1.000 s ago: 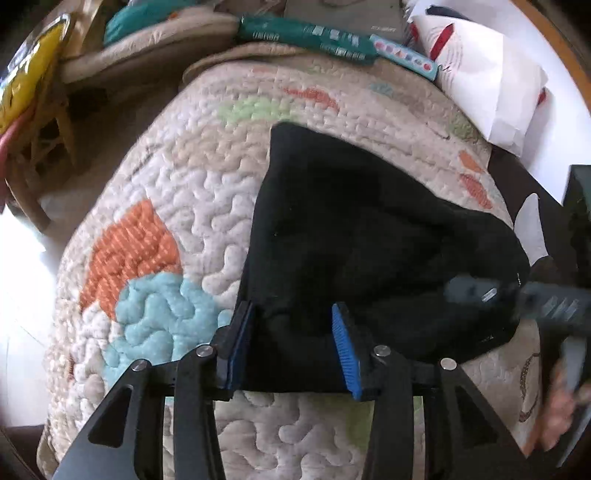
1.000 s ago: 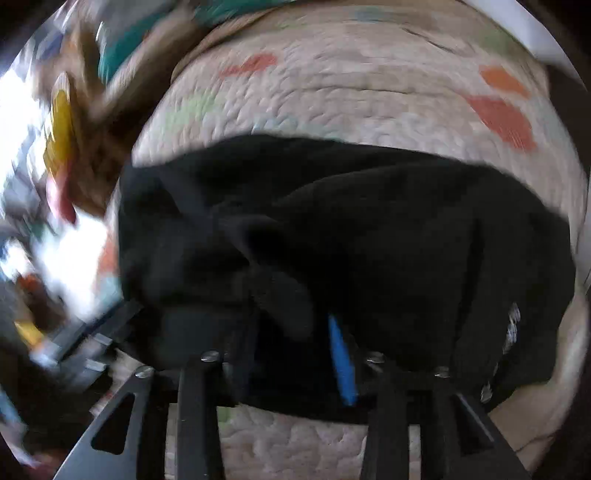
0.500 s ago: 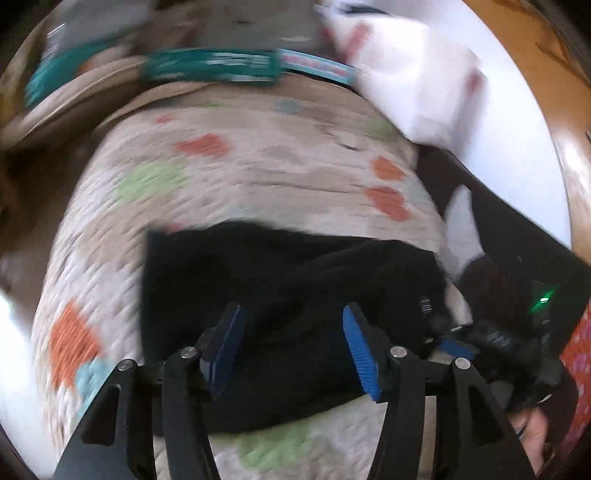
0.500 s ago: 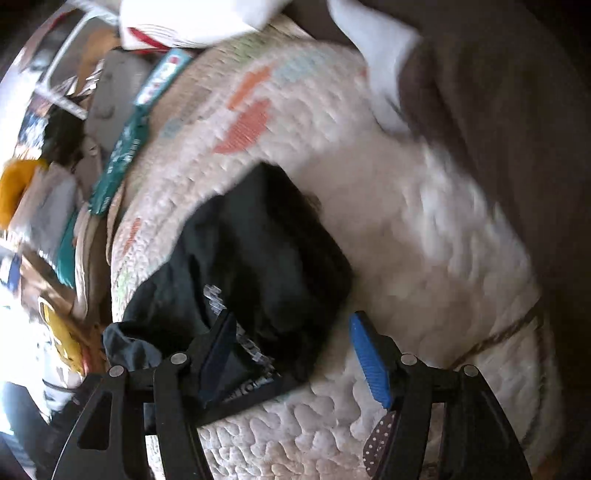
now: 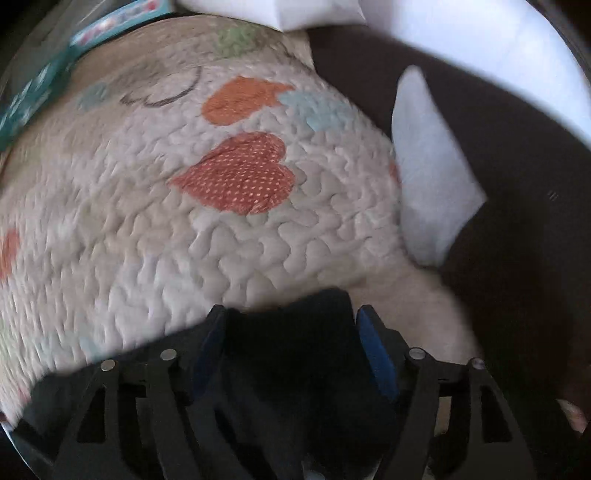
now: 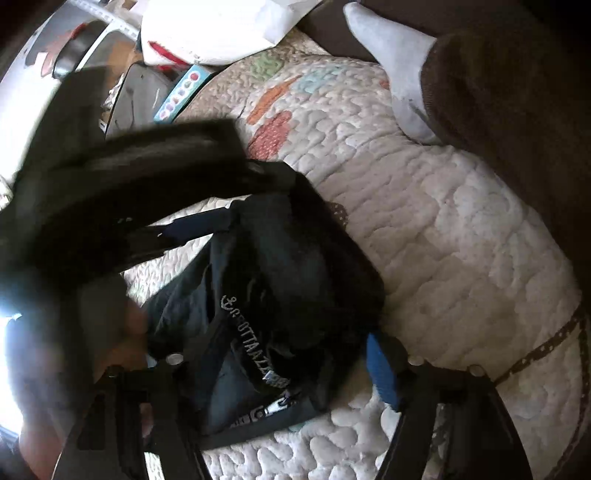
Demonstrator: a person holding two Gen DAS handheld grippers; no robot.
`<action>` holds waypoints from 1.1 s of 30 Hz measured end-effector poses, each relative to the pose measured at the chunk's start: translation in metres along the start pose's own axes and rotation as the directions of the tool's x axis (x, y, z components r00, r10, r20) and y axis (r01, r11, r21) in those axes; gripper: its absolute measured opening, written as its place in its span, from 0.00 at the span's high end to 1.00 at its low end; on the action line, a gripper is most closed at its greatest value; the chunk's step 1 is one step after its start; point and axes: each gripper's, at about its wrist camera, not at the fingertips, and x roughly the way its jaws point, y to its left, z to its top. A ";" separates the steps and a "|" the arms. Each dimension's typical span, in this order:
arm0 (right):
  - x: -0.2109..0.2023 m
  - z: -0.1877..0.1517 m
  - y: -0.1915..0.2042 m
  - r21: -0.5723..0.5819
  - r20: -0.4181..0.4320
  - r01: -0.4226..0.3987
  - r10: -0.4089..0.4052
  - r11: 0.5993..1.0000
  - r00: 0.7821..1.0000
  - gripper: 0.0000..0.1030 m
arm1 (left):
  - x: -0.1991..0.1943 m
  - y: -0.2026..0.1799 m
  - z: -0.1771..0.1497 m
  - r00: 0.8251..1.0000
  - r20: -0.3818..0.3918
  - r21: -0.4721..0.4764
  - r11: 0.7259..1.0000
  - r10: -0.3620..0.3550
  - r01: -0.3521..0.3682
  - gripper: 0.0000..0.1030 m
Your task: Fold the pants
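The black pants (image 6: 280,280) lie in a folded bundle on the quilted bedspread (image 6: 443,229), a white-lettered waistband facing up. My right gripper (image 6: 288,354) is open, its jaws astride the near end of the bundle. In the left wrist view the pants (image 5: 291,354) fill the gap between the jaws of my left gripper (image 5: 291,332), which is open over the bundle's edge. The left gripper's black frame (image 6: 140,173) crosses the upper left of the right wrist view, blurred.
The quilt (image 5: 229,229) has orange hearts and pale patches. A person's leg in brown trousers with a white sock (image 6: 391,55) rests at the quilt's far right; the sock also shows in the left view (image 5: 432,177). Boxes, a white bag (image 6: 221,29) and clutter lie behind the bed.
Both grippers have swung toward the right end of the bundle and come closer over it. The left gripper's view turned from the whole pants to mostly quilt.
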 end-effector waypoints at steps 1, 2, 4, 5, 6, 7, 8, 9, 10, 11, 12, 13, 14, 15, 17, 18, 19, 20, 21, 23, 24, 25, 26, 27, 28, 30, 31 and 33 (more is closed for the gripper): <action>0.000 0.001 0.000 0.001 0.000 -0.008 0.008 1.000 1.000 0.28 | 0.010 -0.003 0.003 0.999 -0.038 0.028 1.000 0.016 -0.015 0.26; 0.001 0.003 0.002 -0.008 -0.005 -0.011 0.011 1.000 1.000 0.29 | 0.015 -0.006 0.004 0.998 -0.060 0.060 0.998 0.036 -0.033 0.26; 0.007 0.005 0.007 -0.037 -0.037 -0.023 0.022 0.999 0.999 0.60 | 0.016 -0.014 0.005 0.994 -0.069 0.153 0.986 0.084 -0.072 0.42; 0.012 0.007 0.007 -0.030 -0.060 -0.024 0.022 0.999 0.998 0.70 | 0.012 -0.015 0.005 0.992 -0.063 0.169 0.981 0.107 -0.095 0.51; 0.013 0.007 0.004 -0.005 -0.072 -0.029 0.029 1.000 0.997 0.70 | 0.008 -0.014 0.004 0.993 -0.061 0.171 0.981 0.105 -0.093 0.61; 0.013 0.008 0.003 0.004 -0.073 -0.034 0.034 0.999 0.997 0.71 | 0.001 -0.011 0.003 0.994 -0.056 0.165 0.983 0.089 -0.079 0.74; 0.010 0.010 0.005 0.005 -0.075 -0.043 0.044 0.999 0.996 0.72 | -0.006 -0.007 0.001 0.997 -0.048 0.152 0.987 0.066 -0.057 0.86; 0.006 0.011 0.009 -0.005 -0.069 -0.060 0.060 0.998 0.996 0.72 | -0.015 -0.002 -0.002 0.998 -0.040 0.131 0.991 0.048 -0.042 0.87; -0.001 0.012 0.018 -0.035 -0.060 -0.077 0.075 0.996 0.995 0.73 | -0.027 0.003 -0.005 0.999 -0.012 0.107 0.993 0.044 -0.042 0.87; -0.006 0.011 0.025 -0.062 -0.053 -0.090 0.087 0.994 0.995 0.73 | -0.040 0.009 -0.009 0.999 0.016 0.088 0.995 0.038 -0.039 0.87; -0.014 0.009 0.038 -0.114 -0.044 -0.106 0.101 0.988 0.994 0.73 | -0.055 0.016 -0.015 0.998 0.050 0.066 0.997 0.029 -0.032 0.87; -0.020 0.005 0.049 -0.155 -0.042 -0.120 0.114 0.981 0.993 0.73 | -0.068 0.022 -0.019 0.997 0.075 0.042 0.999 0.027 -0.030 0.87; -0.027 0.002 0.065 -0.202 -0.046 -0.145 0.138 0.969 0.989 0.74 | -0.079 0.027 -0.023 0.995 0.094 0.021 0.999 0.024 -0.026 0.87; -0.032 -0.002 0.080 -0.243 -0.055 -0.169 0.160 0.955 0.986 0.74 | -0.098 0.041 -0.033 0.992 0.127 -0.015 1.000 0.020 -0.018 0.87; -0.039 -0.010 0.106 -0.317 -0.074 -0.198 0.184 0.928 0.980 0.74 | -0.124 0.061 -0.045 0.985 0.169 -0.067 0.998 0.023 -0.012 0.87; -0.041 -0.016 0.121 -0.354 -0.093 -0.220 0.200 0.909 0.975 0.74 | -0.142 0.079 -0.059 0.980 0.197 -0.113 0.994 0.026 -0.003 0.87; -0.041 -0.022 0.136 -0.383 -0.121 -0.246 0.215 0.891 0.969 0.74 | -0.156 0.094 -0.071 0.976 0.217 -0.149 0.989 0.029 0.004 0.87; -0.041 -0.027 0.146 -0.399 -0.144 -0.264 0.224 0.878 0.964 0.74 | -0.167 0.108 -0.081 0.971 0.235 -0.184 0.983 0.034 0.010 0.87; -0.038 -0.034 0.158 -0.417 -0.173 -0.284 0.232 0.863 0.957 0.74 | -0.177 0.125 -0.094 0.967 0.252 -0.224 0.974 0.044 0.014 0.87; -0.029 -0.049 0.181 -0.454 -0.225 -0.314 0.234 0.834 0.946 0.75 | -0.190 0.159 -0.124 0.960 0.274 -0.311 0.950 0.058 0.031 0.87; -0.019 -0.061 0.196 -0.482 -0.257 -0.323 0.221 0.814 0.941 0.75 | -0.192 0.172 -0.134 0.959 0.278 -0.346 0.937 0.059 0.043 0.87; -0.012 -0.067 0.204 -0.499 -0.272 -0.324 0.210 0.804 0.939 0.75 | -0.191 0.190 -0.151 0.958 0.278 -0.399 0.915 0.068 0.051 0.87; -0.002 -0.077 0.213 -0.522 -0.291 -0.324 0.193 0.789 0.937 0.75 | -0.189 0.204 -0.163 0.959 0.270 -0.439 0.897 0.084 0.045 0.87; 0.013 -0.090 0.223 -0.549 -0.314 -0.321 0.166 0.772 0.935 0.75 | -0.181 0.222 -0.180 0.963 0.248 -0.487 0.873 0.105 0.030 0.87; 0.020 -0.097 0.227 -0.560 -0.328 -0.319 0.150 0.765 0.933 0.75 | -0.175 0.234 -0.190 0.967 0.228 -0.516 0.856 0.117 0.018 0.85; 0.046 -0.118 0.237 -0.593 -0.380 -0.325 0.099 0.736 0.920 0.75 | -0.160 0.257 -0.214 0.974 0.188 -0.583 0.812 0.128 0.006 0.78; 0.052 -0.122 0.240 -0.608 -0.388 -0.320 0.080 0.727 0.918 0.72 | -0.157 0.264 -0.224 0.975 0.181 -0.608 0.794 0.125 0.011 0.76; 0.062 -0.133 0.241 -0.651 -0.380 -0.296 0.039 0.699 0.924 0.69 | -0.155 0.279 -0.245 0.975 0.200 -0.671 0.738 0.093 0.067 0.62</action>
